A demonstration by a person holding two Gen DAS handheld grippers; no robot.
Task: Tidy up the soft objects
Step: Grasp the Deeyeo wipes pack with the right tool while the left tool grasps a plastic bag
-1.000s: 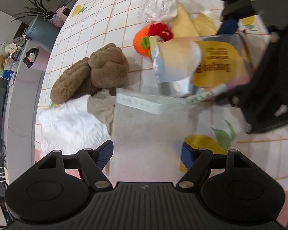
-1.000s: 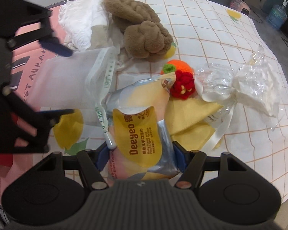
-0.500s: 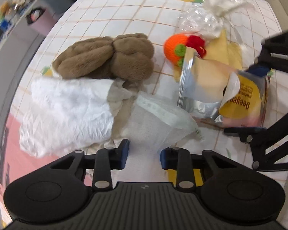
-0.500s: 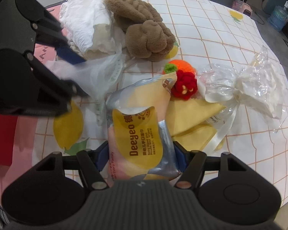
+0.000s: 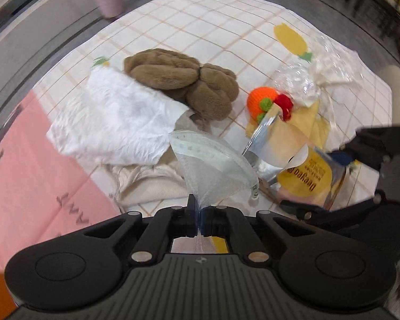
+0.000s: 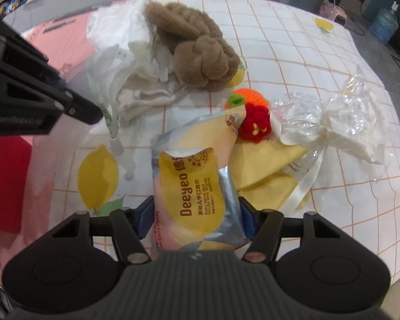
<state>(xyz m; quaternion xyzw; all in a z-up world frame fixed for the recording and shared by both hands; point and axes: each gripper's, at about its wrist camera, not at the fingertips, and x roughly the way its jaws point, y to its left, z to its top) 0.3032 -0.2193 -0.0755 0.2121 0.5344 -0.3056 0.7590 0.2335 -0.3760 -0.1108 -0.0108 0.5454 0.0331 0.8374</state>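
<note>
My left gripper (image 5: pixel 200 213) is shut on the corner of a translucent mesh pouch (image 5: pixel 213 165), which hangs lifted off the table. The pouch (image 6: pixel 106 80) and left gripper (image 6: pixel 93 113) also show at the left of the right wrist view. My right gripper (image 6: pixel 196 213) has its jaws closing on a yellow-and-silver wet wipes pack (image 6: pixel 192 186), the blue pads pressing both sides. That pack (image 5: pixel 304 176) is tilted up at the right of the left wrist view. A brown plush (image 5: pixel 189 82) lies behind a white cloth (image 5: pixel 114 122) and a beige cloth (image 5: pixel 146 184).
An orange knitted ball (image 6: pixel 250 98) and a red knitted piece (image 6: pixel 256 126) lie beside a crinkly cellophane bag (image 6: pixel 328 117) tied with ribbon. A yellow cloth (image 6: pixel 266 160) sits under the pack. The checked tablecloth (image 6: pixel 293 40) stretches behind; pink bins stand beyond the edge.
The left gripper shut on the mesh pouch's corner, rolled and rose, lifting the pouch off the table. The right gripper stayed in place on the wipes pack.
</note>
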